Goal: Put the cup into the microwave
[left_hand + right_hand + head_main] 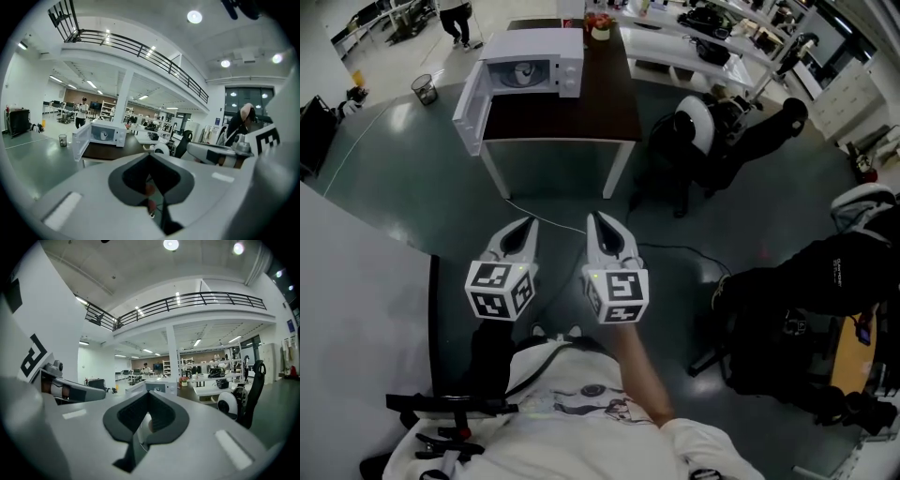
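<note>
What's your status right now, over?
Left gripper, right gripper: both shut, empty. Cup inside microwave, door open. Nothing seen blocking.

A dark-topped table point(581, 103) stands on white legs. Left of the table, well apart, sits a wire waste bin point(424, 89). Near its right side stands a black office chair point(697, 122) with a white headrest. A small flowerpot point(600, 29) rests at its far end. A thin white cable point(534, 214) lies before its near legs.
</note>
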The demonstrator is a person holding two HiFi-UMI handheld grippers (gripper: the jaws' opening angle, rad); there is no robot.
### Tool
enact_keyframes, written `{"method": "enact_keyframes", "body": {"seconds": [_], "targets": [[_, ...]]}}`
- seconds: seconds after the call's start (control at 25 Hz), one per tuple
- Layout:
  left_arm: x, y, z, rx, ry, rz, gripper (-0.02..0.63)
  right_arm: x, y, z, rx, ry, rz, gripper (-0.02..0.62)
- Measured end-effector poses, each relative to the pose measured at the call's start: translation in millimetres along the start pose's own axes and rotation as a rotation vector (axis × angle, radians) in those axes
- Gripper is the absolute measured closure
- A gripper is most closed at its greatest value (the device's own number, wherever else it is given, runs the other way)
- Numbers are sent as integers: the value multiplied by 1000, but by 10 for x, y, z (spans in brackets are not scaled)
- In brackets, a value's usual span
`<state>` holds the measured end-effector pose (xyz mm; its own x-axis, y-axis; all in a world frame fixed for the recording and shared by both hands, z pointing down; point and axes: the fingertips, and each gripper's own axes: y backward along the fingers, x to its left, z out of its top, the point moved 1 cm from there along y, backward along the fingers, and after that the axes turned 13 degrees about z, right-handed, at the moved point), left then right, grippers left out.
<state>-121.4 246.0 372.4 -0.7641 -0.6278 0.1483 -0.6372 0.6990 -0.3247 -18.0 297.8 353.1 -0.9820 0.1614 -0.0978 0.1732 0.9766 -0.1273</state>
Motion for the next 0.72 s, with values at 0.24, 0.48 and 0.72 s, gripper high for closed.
{"method": "enact_keyframes", "body": {"seconds": [0.24, 0.48, 0.72], "targets": [[41, 20, 137, -26, -12, -17, 606, 60, -26, 167, -24, 23, -10, 595], [65, -97, 166, -46, -24, -17, 606, 10, -114, 182, -45, 42, -1, 595], [217, -124, 273, -43, -32, -25, 606, 70, -258, 288, -47, 50, -10, 595]]}}
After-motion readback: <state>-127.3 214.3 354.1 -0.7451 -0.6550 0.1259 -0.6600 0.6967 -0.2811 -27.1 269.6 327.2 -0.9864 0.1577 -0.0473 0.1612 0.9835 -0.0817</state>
